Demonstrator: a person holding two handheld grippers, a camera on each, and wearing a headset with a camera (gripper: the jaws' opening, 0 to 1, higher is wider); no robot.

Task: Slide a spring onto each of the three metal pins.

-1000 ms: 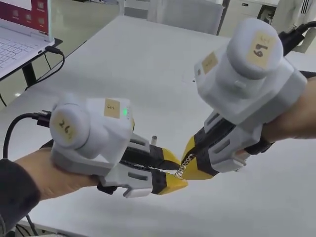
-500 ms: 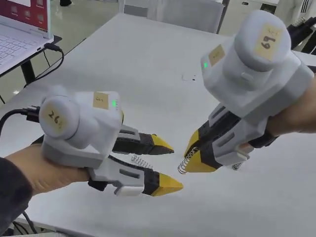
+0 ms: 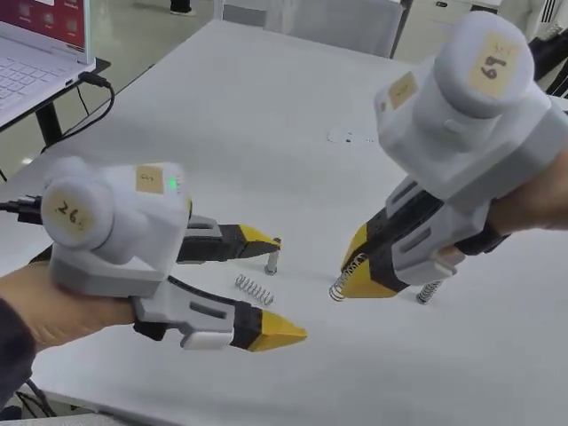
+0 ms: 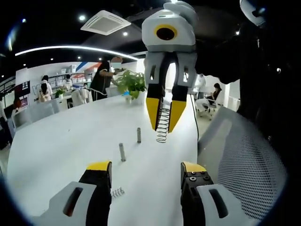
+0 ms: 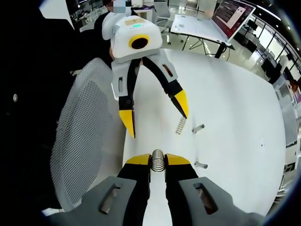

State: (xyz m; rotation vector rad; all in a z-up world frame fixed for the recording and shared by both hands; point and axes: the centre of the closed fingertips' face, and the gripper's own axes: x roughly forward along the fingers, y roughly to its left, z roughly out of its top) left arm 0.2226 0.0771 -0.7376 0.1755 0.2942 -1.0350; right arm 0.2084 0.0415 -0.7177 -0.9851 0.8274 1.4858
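Note:
My left gripper point(image 3: 277, 284) is open at the lower left, its yellow-tipped jaws spread wide with nothing between them. A loose spring point(image 3: 254, 288) lies flat on the white table point(image 3: 266, 115) between its fingers. A bare metal pin point(image 3: 272, 259) stands just past that spring. My right gripper point(image 3: 351, 280) is shut on a second spring point(image 3: 338, 289), which hangs tilted below its tips, above the table. To its right stands a pin with a spring on it point(image 3: 429, 291). The left gripper view shows the right gripper point(image 4: 162, 129) gripping the spring point(image 4: 161, 137), beyond the bare pin point(image 4: 122, 151).
A laptop point(image 3: 35, 40) sits on a side stand at the far left, with a cable point(image 3: 93, 98) trailing from it. The table's near edge runs just below both hands. A mesh office chair point(image 5: 80, 136) stands at the table's side.
My left gripper has opened and drawn back to the left, away from the right gripper. A spring now lies on the table between its jaws. The right gripper still holds its spring.

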